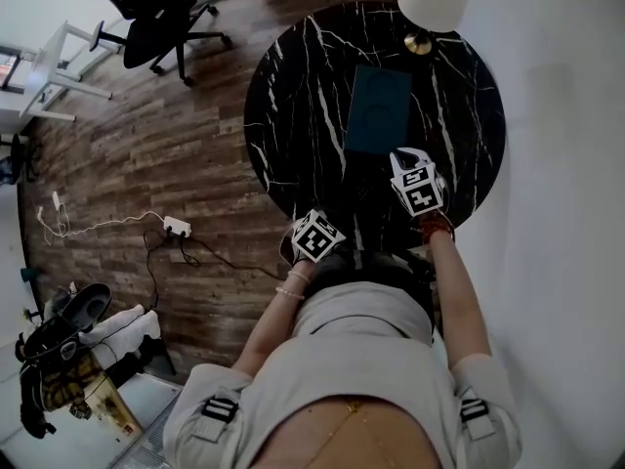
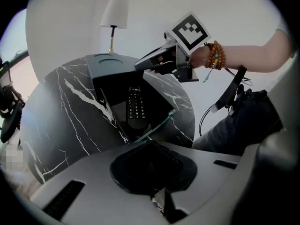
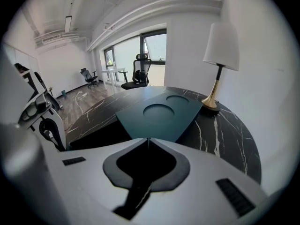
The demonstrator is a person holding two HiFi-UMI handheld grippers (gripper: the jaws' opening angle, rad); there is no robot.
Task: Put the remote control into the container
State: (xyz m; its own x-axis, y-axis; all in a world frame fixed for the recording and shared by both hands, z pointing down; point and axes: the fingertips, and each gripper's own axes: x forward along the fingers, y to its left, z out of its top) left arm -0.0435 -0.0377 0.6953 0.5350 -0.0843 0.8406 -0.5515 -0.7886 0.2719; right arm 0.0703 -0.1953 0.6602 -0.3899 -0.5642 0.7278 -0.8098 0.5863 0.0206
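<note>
The remote control lies face up inside the dark container, buttons showing, and it's in there now. The teal lid stands lifted above it. Your right gripper has its jaws pinched on the lid's near edge. Your left gripper hovers at the near side of the container, jaws pressed together with nothing between them. All of it sits on the round black marble table, with a white-shaded lamp at the far edge.

Remote in container — on table, lamp behind.
</note>
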